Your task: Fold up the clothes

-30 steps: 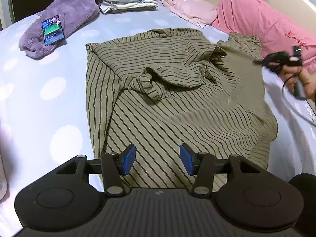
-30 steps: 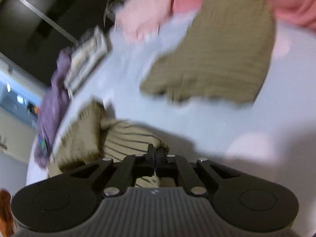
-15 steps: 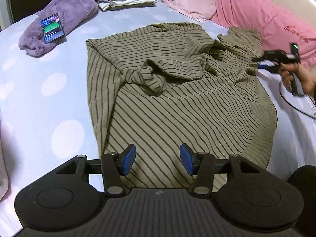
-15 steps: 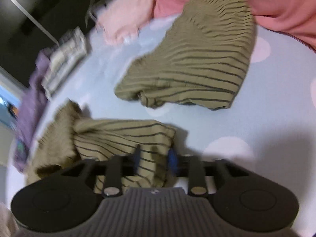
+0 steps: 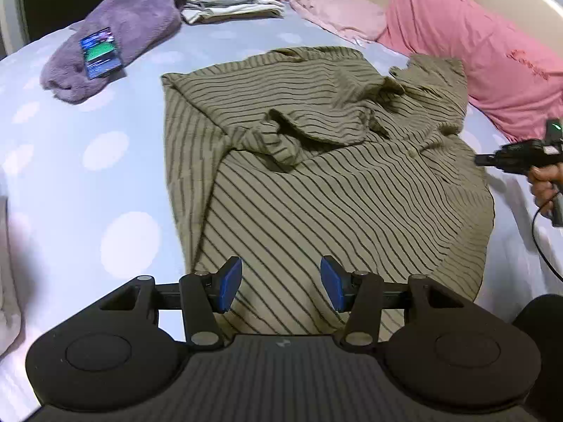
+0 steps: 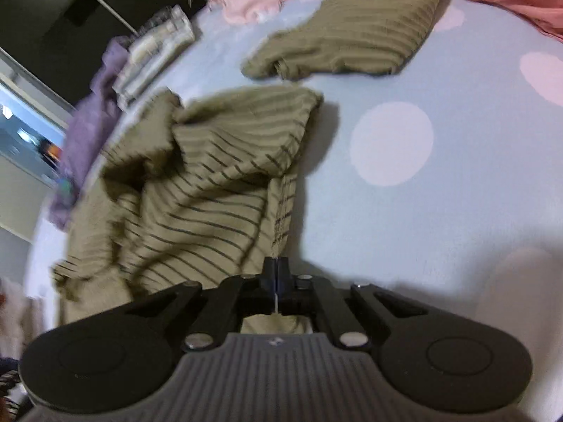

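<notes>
Pulled away from the pink pillow (image 5: 492,59) at the bed's head since a second ago, the right gripper (image 6: 277,274) now sits off the garment's right edge, its fingers having just snapped together after a brief opening; they are clenched on a thin edge of the olive striped shirt (image 5: 316,176), which rises in a taut fold toward them in the right wrist view. Seen from the left wrist, a hand (image 5: 545,186) carries that gripper near the bed's right edge. On the pale blue, white-dotted bed (image 5: 105,176) the shirt lies spread across the middle, rumpled around its collar, with one sleeve reaching toward the pillow. Over the shirt's near hem the left gripper (image 5: 281,283) hovers with its blue-padded fingers (image 5: 230,283) released and nothing between them. Toward the bed's far left corner a purple fleece garment (image 5: 133,28) bears a lit phone (image 5: 101,52); beside it lie a stack of folded clothes (image 5: 232,3) and a pale pink garment (image 5: 334,10).
</notes>
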Action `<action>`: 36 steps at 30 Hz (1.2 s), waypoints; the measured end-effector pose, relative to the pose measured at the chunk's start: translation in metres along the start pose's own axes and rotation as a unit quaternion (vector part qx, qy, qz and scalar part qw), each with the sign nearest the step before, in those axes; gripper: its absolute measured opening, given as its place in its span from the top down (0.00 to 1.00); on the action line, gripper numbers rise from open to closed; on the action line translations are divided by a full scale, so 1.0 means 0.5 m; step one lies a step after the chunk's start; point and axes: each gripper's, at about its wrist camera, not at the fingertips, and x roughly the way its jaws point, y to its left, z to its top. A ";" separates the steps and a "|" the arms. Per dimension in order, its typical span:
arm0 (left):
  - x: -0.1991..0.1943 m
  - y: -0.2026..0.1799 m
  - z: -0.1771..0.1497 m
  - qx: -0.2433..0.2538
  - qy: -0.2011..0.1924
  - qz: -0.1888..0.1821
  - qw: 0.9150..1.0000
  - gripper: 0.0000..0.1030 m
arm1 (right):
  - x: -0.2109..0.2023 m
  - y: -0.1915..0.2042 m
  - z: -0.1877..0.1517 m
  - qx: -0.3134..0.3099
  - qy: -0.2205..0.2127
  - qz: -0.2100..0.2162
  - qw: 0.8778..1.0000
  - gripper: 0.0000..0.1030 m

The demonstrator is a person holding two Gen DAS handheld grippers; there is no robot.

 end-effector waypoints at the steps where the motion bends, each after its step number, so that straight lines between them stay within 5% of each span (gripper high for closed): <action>1: 0.000 0.007 0.001 -0.006 0.000 0.000 1.000 0.54 | -0.014 -0.007 -0.001 0.013 -0.006 0.003 1.000 0.99; 3: 0.002 0.015 0.000 -0.015 0.002 -0.001 1.000 0.54 | -0.031 -0.014 -0.005 0.021 -0.016 -0.007 1.000 0.98; 7: 0.001 0.013 0.001 -0.010 0.001 0.000 1.000 0.54 | -0.031 0.043 -0.016 -0.057 -0.058 -0.119 0.990 0.79; 9: -0.006 0.010 0.000 -0.007 -0.001 0.000 1.000 0.54 | -0.022 0.077 -0.026 -0.071 -0.084 -0.110 0.988 0.68; 12: -0.016 0.011 -0.002 -0.004 -0.004 0.003 1.000 0.54 | 0.024 0.111 -0.034 -0.062 -0.045 -0.049 0.996 0.69; 16: -0.027 0.023 -0.009 -0.014 -0.006 0.011 1.000 0.54 | 0.092 0.133 -0.055 -0.062 0.009 -0.070 0.996 0.71; 17: -0.030 0.026 -0.009 -0.015 -0.006 0.012 1.000 0.54 | 0.095 0.131 -0.057 -0.052 0.006 -0.063 0.997 0.79; 18: -0.032 0.029 -0.010 -0.017 -0.007 0.013 1.000 0.54 | 0.089 0.131 -0.059 -0.042 0.000 -0.048 0.998 0.97; 28: -0.030 0.042 -0.012 -0.026 -0.007 0.009 1.000 0.54 | -0.072 0.137 -0.103 0.059 -0.036 0.065 0.995 0.99; 31: -0.027 0.040 -0.011 -0.024 -0.004 0.008 1.000 0.54 | -0.077 0.137 -0.136 0.076 -0.013 0.057 0.995 0.99; 36: -0.013 0.025 -0.014 -0.012 0.028 0.025 0.999 0.52 | -0.003 0.128 -0.190 0.053 0.041 -0.024 0.997 0.98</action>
